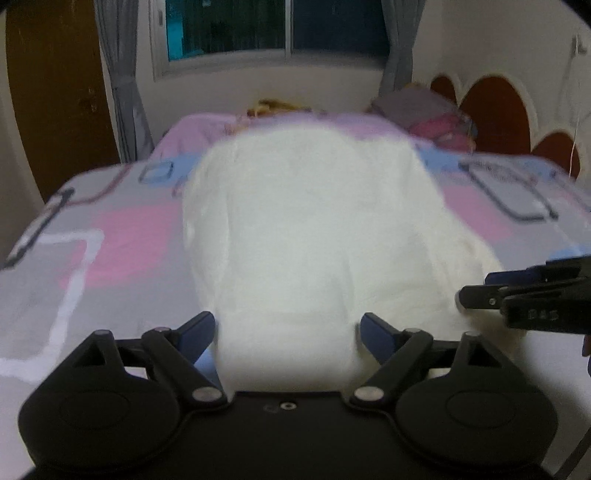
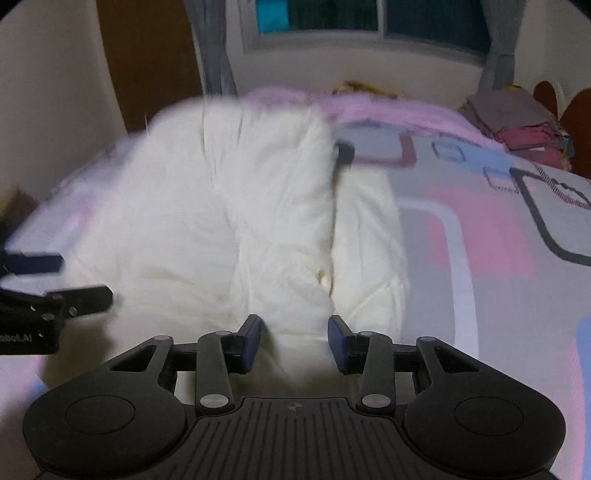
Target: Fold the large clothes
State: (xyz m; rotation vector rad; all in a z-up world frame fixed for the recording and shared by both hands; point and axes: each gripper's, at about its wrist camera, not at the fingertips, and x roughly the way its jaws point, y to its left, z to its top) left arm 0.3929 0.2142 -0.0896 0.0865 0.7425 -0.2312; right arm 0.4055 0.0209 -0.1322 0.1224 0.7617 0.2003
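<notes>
2 grippers work the near edge of the white garment [image 1: 314, 229], which lies bunched mid-bed on the patterned bedspread [image 1: 110, 236]. Left gripper [image 1: 286, 330] is spread wide around a fold; right gripper [image 2: 294, 341] pinches one. Likely mid-fold; next, the left must clamp too.

One white garment [image 1: 314, 229] on one bed [image 1: 110, 236]. Two grippers: left gripper [image 1: 287, 330], right gripper [image 2: 294, 341], two fingers [image 2: 251, 341] each. One window [image 1: 277, 29], two curtains [image 1: 125, 74], one clothes stack [image 2: 517, 118].

White quilted garment [image 1: 306, 229] (bunched) lying on bed.
</notes>
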